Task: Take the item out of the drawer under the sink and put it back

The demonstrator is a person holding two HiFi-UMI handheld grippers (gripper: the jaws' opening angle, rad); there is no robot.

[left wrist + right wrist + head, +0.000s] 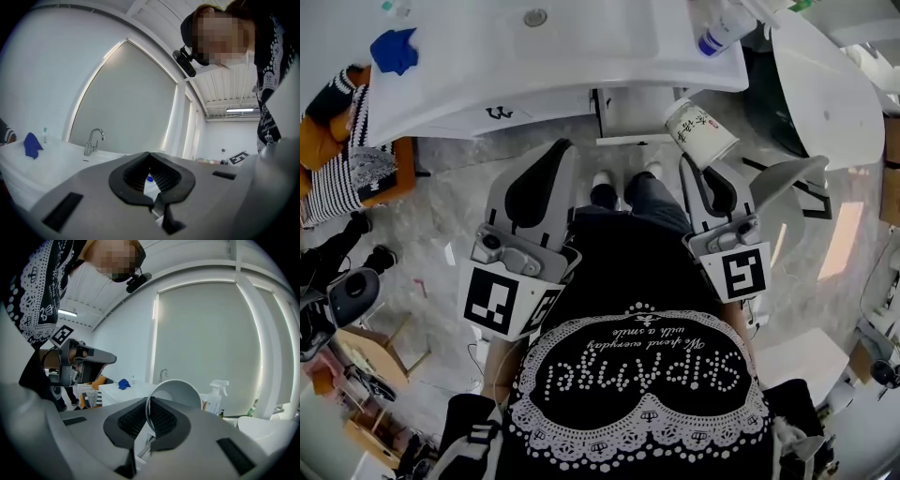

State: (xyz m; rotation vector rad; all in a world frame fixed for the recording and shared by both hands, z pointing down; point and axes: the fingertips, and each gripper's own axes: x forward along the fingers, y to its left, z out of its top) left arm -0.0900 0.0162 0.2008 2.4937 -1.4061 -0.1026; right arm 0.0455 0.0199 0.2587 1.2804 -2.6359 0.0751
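- Black top with white lace-pattern print (637, 394), worn by the person, fills the foreground of the head view; both grippers reach forward from it toward the sink unit.
- Crumpled blue cloth (394, 49) lies on the left end of the white sink counter (581, 56), well clear of the work.
- Left gripper (562, 155) has its pad tips closed together on nothing, so it is free, judged ready to work the drawer.
- White drawer front (633, 117) under the basin appears to stand slightly out; its inside is hidden.
- Printed white paper cup (698, 131) hangs tilted in front of the drawer and outside it, with the right gripper (698, 161) clamped on its rim wall, one pad inside, for a firm hold.
- White bottle with blue cap (719, 36) stands on the counter's right end.
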